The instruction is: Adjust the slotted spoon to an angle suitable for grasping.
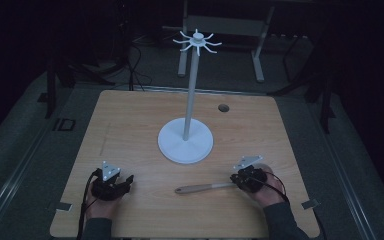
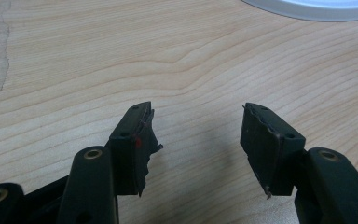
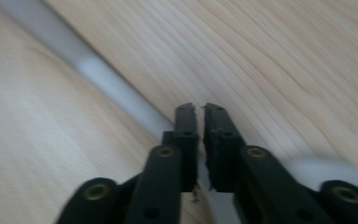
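A light wooden table (image 1: 130,125) with rounded corners and a plain grain is seen in the middle of the high view, set in a dim room with grey flooring around it and the legs of other furniture in the upper part of the frame. A small dark round hole (image 1: 223,108) is cut into the table at upper right of centre. At the centre a white stand (image 1: 185,142) is placed: a flat round base, a thin upright pole and a ring of curved hooks at the top.

A spoon-like utensil (image 1: 200,188), pale and smooth with a long straight handle, is laid flat on the table at lower centre, its rounded end toward the left and its handle end at the right gripper (image 1: 244,177). In the right gripper view, the black jaws are seen nearly pressed together with only a narrow slit between them, over a blurred pale bar; whether the bar is pinched cannot be told.

The left gripper (image 1: 122,184) is rested at lower left, well apart from the utensil. In the left gripper view its jaws are spread wide over bare wood, with torn dark padding on their inner faces.
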The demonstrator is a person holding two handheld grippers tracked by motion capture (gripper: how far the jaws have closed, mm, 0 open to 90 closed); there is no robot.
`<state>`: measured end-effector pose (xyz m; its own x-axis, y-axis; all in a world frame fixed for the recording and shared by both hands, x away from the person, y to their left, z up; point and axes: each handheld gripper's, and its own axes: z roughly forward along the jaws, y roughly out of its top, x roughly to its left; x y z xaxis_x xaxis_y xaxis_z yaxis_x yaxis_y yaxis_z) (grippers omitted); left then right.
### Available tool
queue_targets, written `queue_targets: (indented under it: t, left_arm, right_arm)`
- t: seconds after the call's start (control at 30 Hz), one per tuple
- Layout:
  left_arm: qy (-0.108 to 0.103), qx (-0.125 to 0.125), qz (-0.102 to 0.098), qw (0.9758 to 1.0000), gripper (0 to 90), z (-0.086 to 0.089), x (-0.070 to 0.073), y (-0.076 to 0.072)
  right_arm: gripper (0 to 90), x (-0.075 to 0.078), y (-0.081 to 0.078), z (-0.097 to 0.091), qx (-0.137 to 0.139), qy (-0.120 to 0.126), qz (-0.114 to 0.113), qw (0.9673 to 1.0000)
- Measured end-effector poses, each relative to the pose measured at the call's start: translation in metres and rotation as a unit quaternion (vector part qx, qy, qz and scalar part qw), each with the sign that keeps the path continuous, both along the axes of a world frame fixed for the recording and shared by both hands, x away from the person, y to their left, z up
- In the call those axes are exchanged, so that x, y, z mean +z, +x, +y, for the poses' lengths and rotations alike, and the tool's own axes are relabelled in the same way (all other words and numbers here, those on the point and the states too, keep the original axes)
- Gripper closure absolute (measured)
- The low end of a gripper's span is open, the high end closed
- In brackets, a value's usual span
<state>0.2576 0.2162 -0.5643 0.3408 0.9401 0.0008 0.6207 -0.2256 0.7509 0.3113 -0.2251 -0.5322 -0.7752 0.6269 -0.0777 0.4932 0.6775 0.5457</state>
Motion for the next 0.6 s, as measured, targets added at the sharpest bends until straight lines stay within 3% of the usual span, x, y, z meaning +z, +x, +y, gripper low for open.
queue_targets:
  t: [0.13,0.27,0.33,0.4,0.43,0.6]
  left_arm:
    - [0.0,0.0,0.0,1.0,44.0,0.0,0.0,0.0]
    - [0.0,0.0,-0.003,1.0,44.0,0.0,0.001,0.0]
    - [-0.001,0.0,-0.003,1.0,44.0,0.001,0.001,0.0]
    - [0.0,0.0,-0.003,1.0,44.0,0.001,0.001,0.0]
    - [0.0,0.0,-0.003,1.0,44.0,0.001,0.001,0.0]
    - [0.0,0.0,-0.004,1.0,43.9,0.001,0.002,0.0]
  right_arm:
    - [73.8,0.002,-0.005,0.013,0.046,0.02,-0.011,0.9987]
    - [68.2,0.002,-0.006,0.026,0.087,0.037,-0.004,0.9956]
    - [64.7,0.001,-0.006,0.032,0.112,0.043,0.01,0.9927]
    - [63.7,0.0,-0.006,0.035,0.12,0.041,0.01,0.9919]
    - [62.9,-0.002,-0.004,0.042,0.14,0.033,0.013,0.9895]
    - [62.0,-0.008,0.0,0.054,0.17,0.009,0.022,0.9852]
